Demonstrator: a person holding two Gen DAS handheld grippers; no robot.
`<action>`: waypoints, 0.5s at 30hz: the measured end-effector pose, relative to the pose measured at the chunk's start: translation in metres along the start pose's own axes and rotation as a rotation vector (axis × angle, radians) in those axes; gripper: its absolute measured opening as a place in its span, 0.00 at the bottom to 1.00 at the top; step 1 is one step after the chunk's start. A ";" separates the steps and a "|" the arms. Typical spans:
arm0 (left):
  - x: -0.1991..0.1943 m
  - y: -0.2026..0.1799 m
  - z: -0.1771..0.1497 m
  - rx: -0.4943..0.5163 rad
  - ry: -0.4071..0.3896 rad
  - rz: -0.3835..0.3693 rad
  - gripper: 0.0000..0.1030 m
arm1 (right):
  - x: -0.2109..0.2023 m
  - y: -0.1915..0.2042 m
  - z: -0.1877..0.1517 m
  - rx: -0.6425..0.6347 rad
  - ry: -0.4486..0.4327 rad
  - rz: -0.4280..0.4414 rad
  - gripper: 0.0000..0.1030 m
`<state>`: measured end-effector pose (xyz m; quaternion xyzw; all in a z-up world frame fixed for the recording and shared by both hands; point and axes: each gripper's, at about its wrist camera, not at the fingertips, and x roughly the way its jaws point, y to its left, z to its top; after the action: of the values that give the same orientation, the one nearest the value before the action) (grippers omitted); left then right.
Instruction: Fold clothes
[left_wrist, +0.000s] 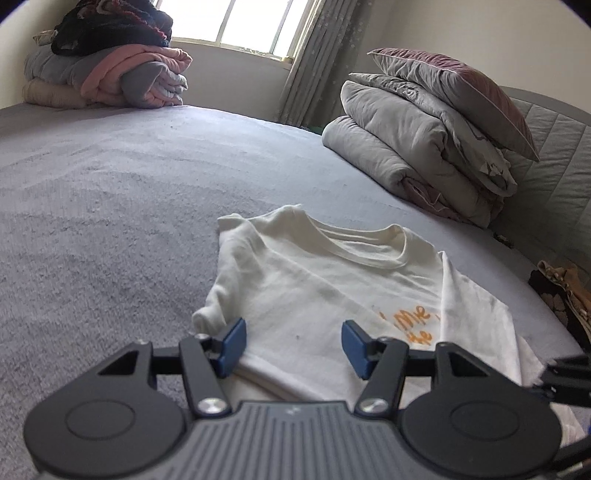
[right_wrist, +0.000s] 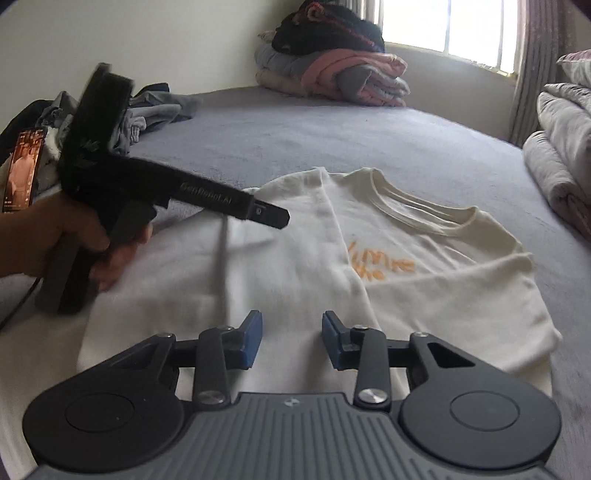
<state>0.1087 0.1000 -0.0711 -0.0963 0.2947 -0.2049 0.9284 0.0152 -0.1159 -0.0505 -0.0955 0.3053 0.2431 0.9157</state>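
Two pairs of blue rubbery pads stand apart, one pair on each black gripper, with nothing pinched between them. The left gripper (left_wrist: 293, 341) has its jaws spread over the near edge of the T-shirt (left_wrist: 325, 280), and I cannot tell whether the pads touch the cloth. The right gripper (right_wrist: 291, 338) holds its jaws spread a little narrower above the shirt's lower part. In the right wrist view the left gripper shows again from the side, gripped by a hand (right_wrist: 55, 236) by its handle, blurred.

One cream T-shirt lies on the bed (left_wrist: 110, 192), chest up, soft knit cotton with a ribbed round collar and orange handwritten lettering (right_wrist: 380, 264) on the chest. One side panel is folded over the front, hiding part of the lettering; the other short sleeve lies out flat. The cloth is lightly wrinkled.

The bed cover is a lilac-grey, nubbly, towel-like fabric. Two stacks of bedding sit on it: a grey quilted duvet (left_wrist: 406, 155) folded thick with one mauve pillow (left_wrist: 461, 92) on top, near the padded headboard (left_wrist: 554, 147), and a far pile of pink, grey and dark blankets (left_wrist: 110, 62) below the window (left_wrist: 236, 22). One loose heap of grey clothes (right_wrist: 147, 110) lies behind the hand.
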 end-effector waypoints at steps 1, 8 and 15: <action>0.000 0.000 0.000 0.001 0.000 0.001 0.58 | -0.005 0.000 -0.004 0.002 -0.002 -0.004 0.38; -0.001 -0.006 0.000 0.024 -0.007 0.016 0.60 | -0.043 -0.004 -0.033 0.051 -0.021 -0.029 0.37; -0.019 -0.017 0.000 -0.007 -0.069 0.065 0.60 | -0.078 -0.009 -0.063 0.082 0.016 -0.063 0.37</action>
<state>0.0885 0.0933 -0.0566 -0.0969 0.2661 -0.1699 0.9439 -0.0668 -0.1748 -0.0535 -0.0695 0.3193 0.2006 0.9236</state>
